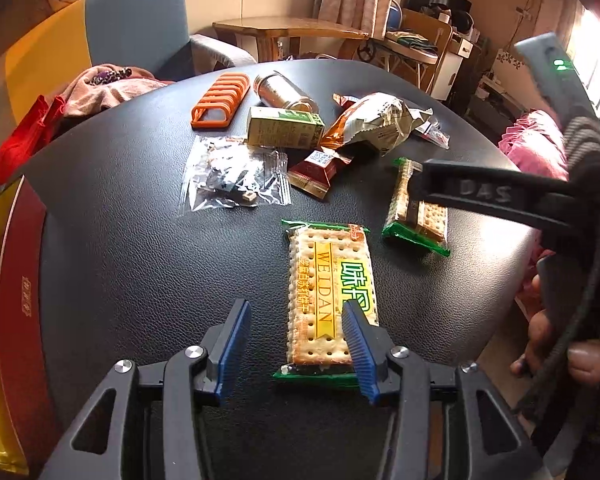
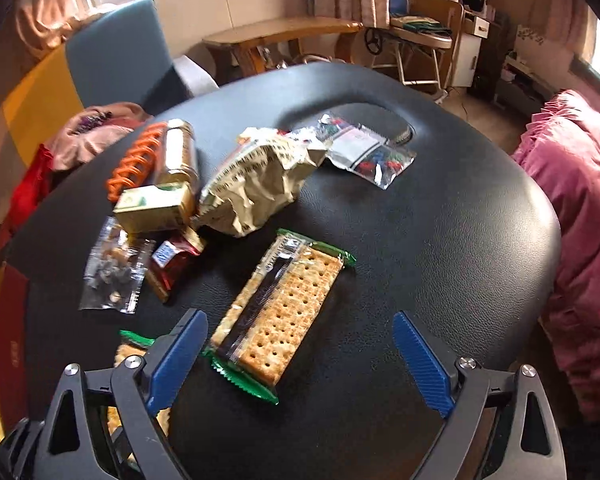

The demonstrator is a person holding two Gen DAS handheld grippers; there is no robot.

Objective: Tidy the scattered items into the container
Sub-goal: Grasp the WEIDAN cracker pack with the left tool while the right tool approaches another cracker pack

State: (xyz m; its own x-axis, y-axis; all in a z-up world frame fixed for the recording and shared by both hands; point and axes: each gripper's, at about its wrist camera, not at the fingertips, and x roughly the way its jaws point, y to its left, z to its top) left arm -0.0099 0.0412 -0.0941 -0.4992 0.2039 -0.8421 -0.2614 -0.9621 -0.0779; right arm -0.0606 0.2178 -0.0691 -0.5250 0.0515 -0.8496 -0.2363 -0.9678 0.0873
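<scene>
The left claw (image 1: 296, 326) is spread wide over the bench (image 1: 140, 248), its right finger above a WEIDAN cracker pack (image 1: 328, 288). The right claw (image 2: 300, 354) gapes wide around a second cracker pack (image 2: 282, 312), apparently not touching. A red box (image 1: 8, 300) sits at the bench's left edge

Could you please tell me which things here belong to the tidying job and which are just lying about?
For the job: two cracker packs, juice carton, metal can, orange rack, crumpled snack bag, red box.

Lying about: pink blanket, blue chair, wooden table.
</scene>
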